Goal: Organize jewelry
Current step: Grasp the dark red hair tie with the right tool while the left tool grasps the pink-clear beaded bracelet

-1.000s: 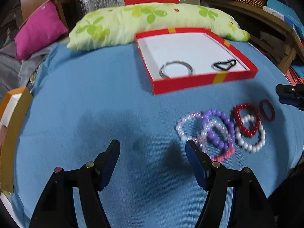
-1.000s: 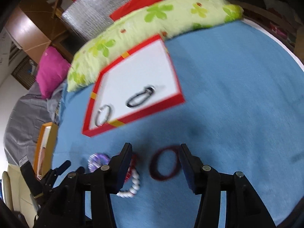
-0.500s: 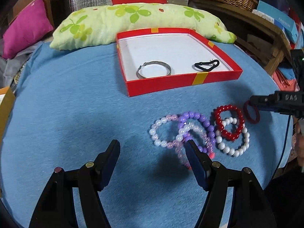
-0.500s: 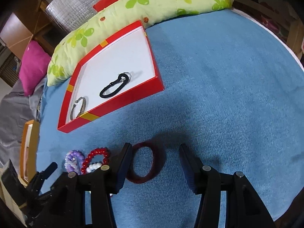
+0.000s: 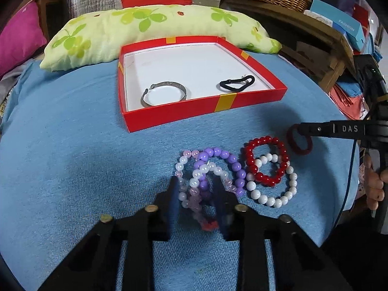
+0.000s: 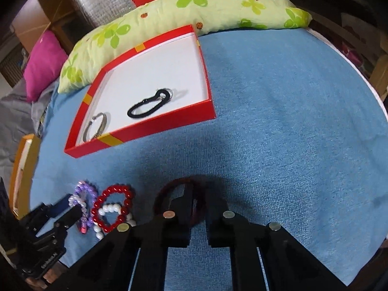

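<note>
The left gripper [image 5: 197,189], its jaws just closed in, is clamped on the pink bead bracelet [image 5: 194,200]; the right gripper [image 6: 197,200] is clenched on the dark red band [image 6: 167,191], the red box [image 5: 203,114] lying ahead of both.

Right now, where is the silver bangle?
The silver bangle lies inside the red box, at its near left corner in the left wrist view, apart from the black hair tie lying to its right in the same box.

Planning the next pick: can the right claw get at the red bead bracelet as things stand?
Probably not yet. The right claw is shut on the dark red band, so it's occupied. The red bead bracelet lies beside it on the blue cloth, overlapping the white bead bracelet.
</note>
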### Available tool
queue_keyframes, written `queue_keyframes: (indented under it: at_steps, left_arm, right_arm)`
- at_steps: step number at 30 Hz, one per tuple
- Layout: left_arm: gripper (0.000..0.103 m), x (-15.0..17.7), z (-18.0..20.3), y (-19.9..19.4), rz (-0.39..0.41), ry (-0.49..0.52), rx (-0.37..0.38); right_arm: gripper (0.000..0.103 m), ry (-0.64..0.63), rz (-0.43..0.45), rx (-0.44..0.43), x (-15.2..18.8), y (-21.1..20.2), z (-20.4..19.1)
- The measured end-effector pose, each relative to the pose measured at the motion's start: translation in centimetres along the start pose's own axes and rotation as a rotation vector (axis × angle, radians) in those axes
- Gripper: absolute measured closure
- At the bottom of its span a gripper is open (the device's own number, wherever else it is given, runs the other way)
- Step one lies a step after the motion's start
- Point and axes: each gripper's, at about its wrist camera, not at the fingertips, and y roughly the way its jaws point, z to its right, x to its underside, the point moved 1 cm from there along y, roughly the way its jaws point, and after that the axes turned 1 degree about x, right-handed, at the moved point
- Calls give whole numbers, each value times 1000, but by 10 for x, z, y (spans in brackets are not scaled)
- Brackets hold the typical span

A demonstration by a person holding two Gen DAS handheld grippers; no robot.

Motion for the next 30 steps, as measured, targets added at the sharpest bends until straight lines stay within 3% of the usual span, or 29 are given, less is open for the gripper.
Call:
queue_keyframes:
  at_steps: [3, 20, 22, 24, 25, 29, 30]
  left_arm:
    - [91, 2, -1, -5, 0, -1, 19]
    - [97, 7, -19, -27, 38, -18, 49]
    - [90, 7, -20, -26, 27, -28, 60]
    - [60, 8, -19, -24, 14, -32, 69]
    - [56, 9, -18, -24, 15, -24, 60]
    - [56, 13, -11, -19, -4, 16, 53]
    - [66, 14, -11, -17, -11, 17, 53]
  right_arm:
    - [94, 23, 17, -28, -2, -5, 2]
    - [94, 56, 35, -144, -6, -7, -12]
    - [94, 56, 29, -134, -5, -5, -12]
    - [94, 58, 23, -131, -5, -4, -10]
    - [94, 57, 19, -127, -5, -3, -10]
    - [94, 57, 10, -123, -4, -2, -10]
    - [93, 57, 9, -125, -4, -2, -10]
